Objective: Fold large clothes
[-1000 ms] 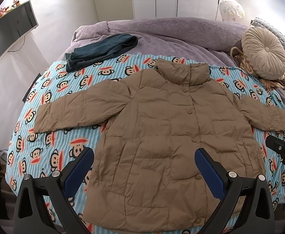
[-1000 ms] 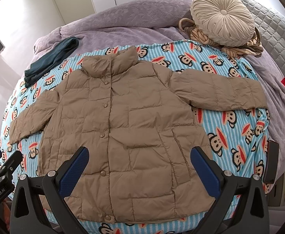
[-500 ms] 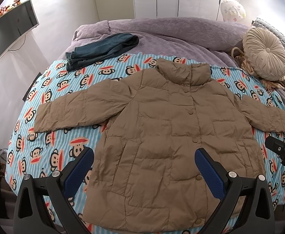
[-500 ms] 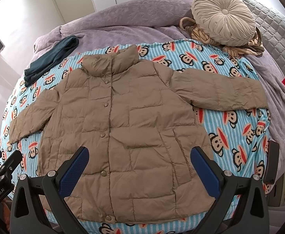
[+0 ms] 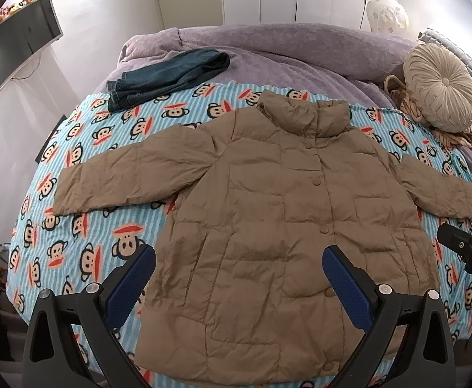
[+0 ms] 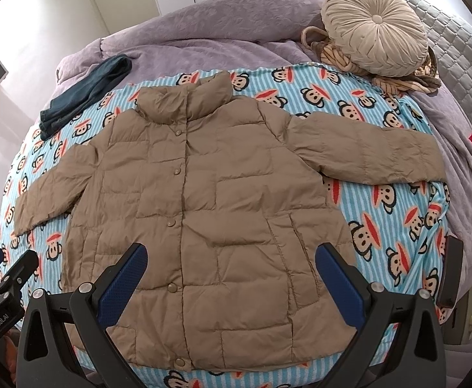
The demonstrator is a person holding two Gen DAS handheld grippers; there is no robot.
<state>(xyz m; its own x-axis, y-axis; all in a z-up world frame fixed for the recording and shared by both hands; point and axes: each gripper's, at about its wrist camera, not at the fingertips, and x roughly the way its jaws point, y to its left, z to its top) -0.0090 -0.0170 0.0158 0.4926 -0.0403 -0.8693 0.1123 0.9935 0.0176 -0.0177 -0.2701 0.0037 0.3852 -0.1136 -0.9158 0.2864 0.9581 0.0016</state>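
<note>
While the jacket [image 5: 268, 226] lies spread flat, front up and snapped shut, on the monkey-print sheet [image 5: 83, 226] of the bed, both grippers hang over its hem, holding nothing. From the left, the left gripper [image 5: 239, 268] stands with its jaws wide apart above the lower left of the body, nothing between the blue pads [image 5: 132, 284]. Its nearest target is the left sleeve [image 5: 129, 174], stretched out sideways with the cuff well clear of the body. I judge the jacket light and puffy: quilted, thin-shelled, probably slick, so it will slide on itself and spring back from a crease. A pinch at a sewn edge, such as the cuff or the hem corner, should hold better than a bite into the padded middle, which would likely gather only the outer shell. Across the centre runs the snap placket, a stiffer line that will resist folding. Further right, the right gripper [image 6: 231, 265] is equally wide open and empty over the lower right of the body, near the slanted pocket. The right sleeve [image 6: 371, 155] reaches out toward the bed's edge, its cuff an easy hold. Jeans [image 5: 168, 74] and a round cushion [image 6: 375, 29] sit beyond the collar, well apart from the jacket.
</note>
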